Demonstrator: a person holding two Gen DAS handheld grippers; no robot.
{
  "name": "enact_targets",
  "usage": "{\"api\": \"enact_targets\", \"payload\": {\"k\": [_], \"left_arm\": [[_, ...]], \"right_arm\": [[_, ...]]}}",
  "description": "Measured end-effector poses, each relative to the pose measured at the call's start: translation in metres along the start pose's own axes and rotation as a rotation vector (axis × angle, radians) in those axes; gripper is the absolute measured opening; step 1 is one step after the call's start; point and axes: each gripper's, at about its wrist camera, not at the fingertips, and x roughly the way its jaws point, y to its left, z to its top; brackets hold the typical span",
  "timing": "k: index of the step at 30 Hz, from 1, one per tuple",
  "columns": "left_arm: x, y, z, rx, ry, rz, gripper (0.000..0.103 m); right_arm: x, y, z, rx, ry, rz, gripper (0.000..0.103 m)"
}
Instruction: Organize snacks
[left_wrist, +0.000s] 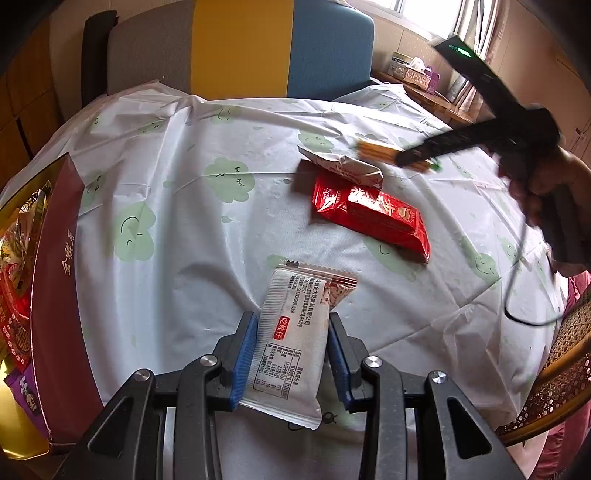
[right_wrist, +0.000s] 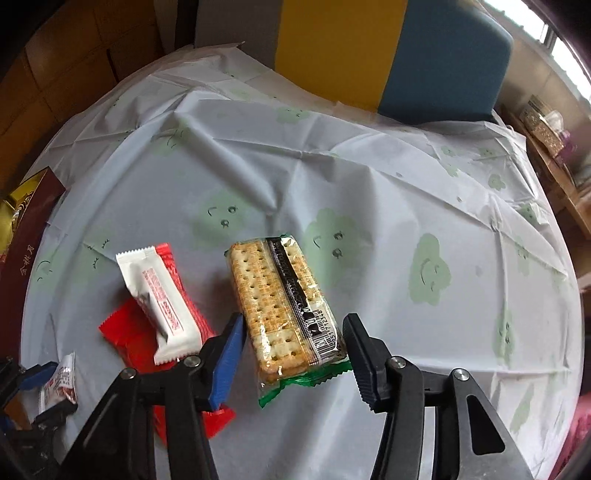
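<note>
Cracker pack (right_wrist: 286, 306) lies flat on the tablecloth (right_wrist: 369, 192), between the right gripper's (right_wrist: 293, 350) spread jaws: straddled lengthwise, pads not yet touching. White snack bar (left_wrist: 291, 339) is clamped across its width in the left gripper (left_wrist: 291, 354), probably bound for the gift box (left_wrist: 55, 295) at 9 o'clock. Red packet (left_wrist: 373, 218) waits at 1 o'clock.

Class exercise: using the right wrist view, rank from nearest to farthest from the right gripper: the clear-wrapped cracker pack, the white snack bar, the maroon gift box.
1. The clear-wrapped cracker pack lies between the right gripper's open jaws.
2. The white snack bar sits to the left, lying across a red foil packet.
3. The maroon gift box stands at the table's far left edge.
</note>
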Motion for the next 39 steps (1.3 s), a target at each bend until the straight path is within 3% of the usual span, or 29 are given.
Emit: {"api": "enact_targets", "payload": {"k": [9, 18, 25, 32, 39], "left_arm": [[-0.001, 0.000, -0.001, -0.002, -0.006, 0.004, 0.038], [0.000, -0.007, -0.002, 0.023, -0.013, 0.041, 0.038], [-0.004, -0.007, -0.001, 0.015, -0.022, 0.056, 0.036], [-0.051, 0.008, 0.007, -0.036, -0.115, 0.025, 0.036], [-0.108, 0.075, 0.010, -0.225, -0.216, 0.052, 0.036]], "right_arm": [[0.000, 0.005, -0.061, 0.027, 0.077, 0.009, 0.052], [0.006, 0.005, -0.059, 0.049, 0.040, 0.053, 0.053], [0.010, 0.011, -0.064, 0.029, 0.039, 0.030, 0.053], [0.011, 0.022, -0.069, 0.000, 0.027, 0.004, 0.052], [0.013, 0.031, -0.073, -0.015, 0.019, -0.006, 0.052]]}}
